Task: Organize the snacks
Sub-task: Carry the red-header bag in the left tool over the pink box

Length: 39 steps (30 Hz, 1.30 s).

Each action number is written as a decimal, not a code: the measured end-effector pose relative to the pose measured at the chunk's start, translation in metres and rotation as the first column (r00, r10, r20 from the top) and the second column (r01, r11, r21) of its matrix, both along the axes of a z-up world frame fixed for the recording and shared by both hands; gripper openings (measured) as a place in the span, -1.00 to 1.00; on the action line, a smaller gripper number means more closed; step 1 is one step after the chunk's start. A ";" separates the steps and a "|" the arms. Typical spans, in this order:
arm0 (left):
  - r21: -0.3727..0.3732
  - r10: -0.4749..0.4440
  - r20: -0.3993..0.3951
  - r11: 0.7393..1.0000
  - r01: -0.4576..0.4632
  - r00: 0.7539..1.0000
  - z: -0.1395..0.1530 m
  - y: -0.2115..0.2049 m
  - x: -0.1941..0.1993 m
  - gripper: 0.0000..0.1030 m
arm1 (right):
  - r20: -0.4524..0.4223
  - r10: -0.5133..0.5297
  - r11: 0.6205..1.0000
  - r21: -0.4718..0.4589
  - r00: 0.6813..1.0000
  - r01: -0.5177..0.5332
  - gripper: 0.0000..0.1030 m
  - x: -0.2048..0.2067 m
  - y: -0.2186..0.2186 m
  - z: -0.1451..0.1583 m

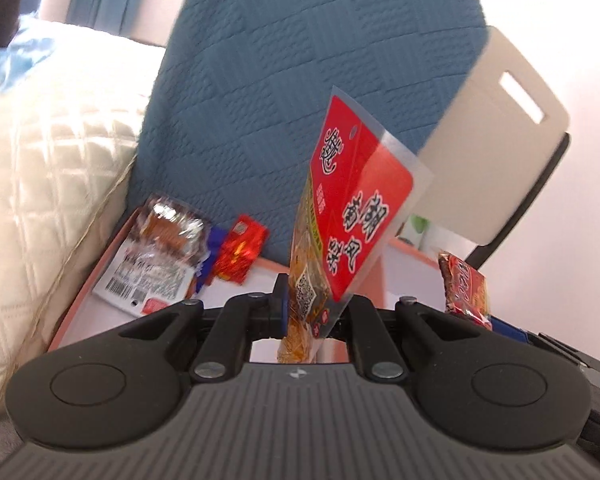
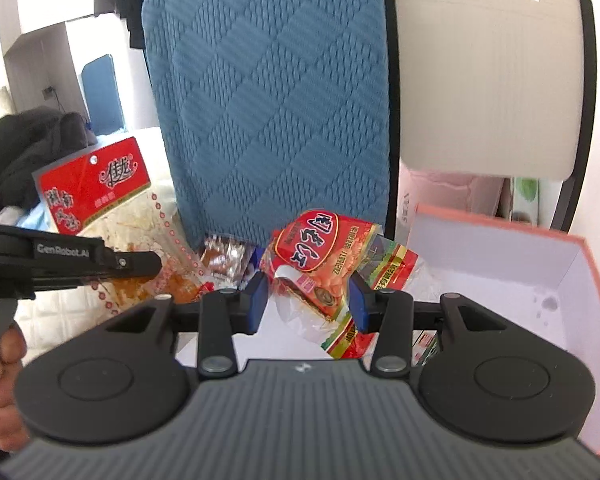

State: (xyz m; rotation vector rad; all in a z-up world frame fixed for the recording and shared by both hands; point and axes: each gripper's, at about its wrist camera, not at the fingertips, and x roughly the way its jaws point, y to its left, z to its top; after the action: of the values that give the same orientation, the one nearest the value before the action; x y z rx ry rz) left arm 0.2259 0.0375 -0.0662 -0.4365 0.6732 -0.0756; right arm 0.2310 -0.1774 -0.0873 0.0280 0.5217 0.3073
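My left gripper (image 1: 312, 312) is shut on a clear packet with a red header (image 1: 352, 200) and orange snack inside. The packet stands upright above the jaws. In the right wrist view this same packet (image 2: 96, 184) sticks up from the left gripper (image 2: 148, 266) at the left. My right gripper (image 2: 306, 300) is shut on a red and orange snack packet (image 2: 324, 256), its blue pads pressing both sides. That packet (image 1: 466, 288) also shows at the right of the left wrist view. Both packets hang above a pink box (image 2: 500, 264) with a white inside.
A clear packet of brown snack (image 1: 160, 256) and a small red packet (image 1: 240, 256) lie at the box's far left. A blue quilted cushion (image 2: 268, 100) and a cream chair back (image 2: 484, 80) stand behind. A white quilted pillow (image 1: 52, 184) lies left. A hand (image 2: 0, 360) grips the left handle.
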 end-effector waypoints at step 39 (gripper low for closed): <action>-0.039 -0.292 -0.146 0.956 0.289 0.945 -0.049 -0.245 0.088 -0.78 | -0.187 -0.210 0.978 -0.043 0.960 0.205 -0.11 0.036 -0.198 -0.045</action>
State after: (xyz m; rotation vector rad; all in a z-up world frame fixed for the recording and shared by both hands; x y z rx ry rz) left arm 0.3139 -0.2076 -0.1151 -0.3590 0.8832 -0.3311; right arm 0.2671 -0.3751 -0.1324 0.0896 0.7071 0.0927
